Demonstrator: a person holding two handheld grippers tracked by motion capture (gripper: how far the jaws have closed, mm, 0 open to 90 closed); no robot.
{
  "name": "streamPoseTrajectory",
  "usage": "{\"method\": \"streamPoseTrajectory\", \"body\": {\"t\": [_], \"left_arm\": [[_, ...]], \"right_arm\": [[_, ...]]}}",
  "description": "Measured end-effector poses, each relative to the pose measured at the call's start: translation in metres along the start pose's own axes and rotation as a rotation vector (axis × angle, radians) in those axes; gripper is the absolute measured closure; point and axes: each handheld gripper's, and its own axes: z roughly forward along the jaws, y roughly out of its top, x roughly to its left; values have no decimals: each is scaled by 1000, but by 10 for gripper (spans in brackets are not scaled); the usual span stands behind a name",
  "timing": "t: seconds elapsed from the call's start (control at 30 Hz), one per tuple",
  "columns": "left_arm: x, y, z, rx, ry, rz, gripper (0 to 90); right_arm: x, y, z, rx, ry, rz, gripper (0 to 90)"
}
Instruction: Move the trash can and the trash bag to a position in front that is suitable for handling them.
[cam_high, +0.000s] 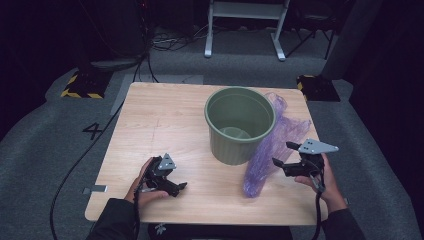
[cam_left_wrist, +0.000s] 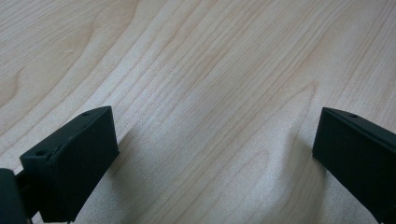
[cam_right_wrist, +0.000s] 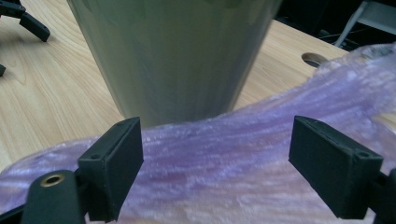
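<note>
Lying just right of the bin (cam_high: 240, 125) and touching its side, the purple bag (cam_high: 272, 145) sits before the right gripper (cam_high: 283, 154), jaws wide. Left gripper (cam_high: 176, 188), also wide, rests well left of the bin on the table (cam_high: 150, 125).

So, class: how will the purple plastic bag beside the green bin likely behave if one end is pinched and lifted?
The purple plastic bag looks thin and crinkled, lying limp on the table, so it will probably droop rather than hold shape. It seems light, likely lifting easily. Its glossy film may slip between the open jaws of the right hand-held gripper.
</note>
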Motion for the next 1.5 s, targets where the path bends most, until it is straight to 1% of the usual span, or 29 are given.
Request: {"method": "streamPoseTrajectory", "body": {"t": [0.07, 0.1, 0.13, 0.23, 0.37, 0.4, 0.43, 0.47, 0.5, 0.53, 0.57, 0.6, 0.7, 0.73, 0.83, 0.97, 1.23, 1.33, 1.5], "left_arm": [[0, 0, 0, 0, 0, 0, 0], [0, 0, 0, 0, 0, 0, 0], [0, 0, 0, 0, 0, 0, 0], [0, 0, 0, 0, 4, -3, 0], [0, 0, 0, 0, 6, -3, 0], [0, 0, 0, 0, 6, -3, 0], [1, 0, 0, 2, 10, -6, 0], [1, 0, 0, 2, 10, -6, 0], [1, 0, 0, -2, 14, -16, 0], [2, 0, 0, -1, 13, -16, 0], [2, 0, 0, -1, 13, -16, 0], [2, 0, 0, 0, 12, -13, 0], [2, 0, 0, 0, 12, -14, 0], [3, 0, 0, -1, 11, -12, 0], [3, 0, 0, -1, 11, -12, 0], [3, 0, 0, -1, 11, -12, 0], [3, 0, 0, -1, 9, -11, 0], [3, 0, 0, -1, 11, -8, 0], [3, 0, 0, -1, 10, -11, 0]], "right_arm": [[1, 4, 6, 6, 11, -11, 171], [1, 4, 6, 6, 11, -11, 171], [1, 8, 11, 9, 22, -15, 170], [0, 14, 18, 16, 32, -31, 173], [-1, 19, 26, 12, 68, -38, 178], [-1, 19, 26, 12, 68, -38, 178], [0, 21, 32, 15, 81, -44, 178], [0, 21, 32, 15, 81, -44, 178], [0, 24, 36, 8, 101, -39, 187], [0, 25, 38, 2, 114, -29, 189], [0, 25, 38, 2, 114, -29, 189], [1, 26, 42, 0, 133, -24, 183], [2, 28, 45, 2, 143, -26, 181], [4, 30, 48, -5, 157, -32, 170], [5, 32, 51, -11, 155, -37, 162], [7, 35, 56, -2, 142, -42, 160], [13, 41, 63, 8, 149, -65, 159], [18, 43, 67, 7, 152, -74, 159], [27, 49, 73, 13, 162, -103, 160]]}}
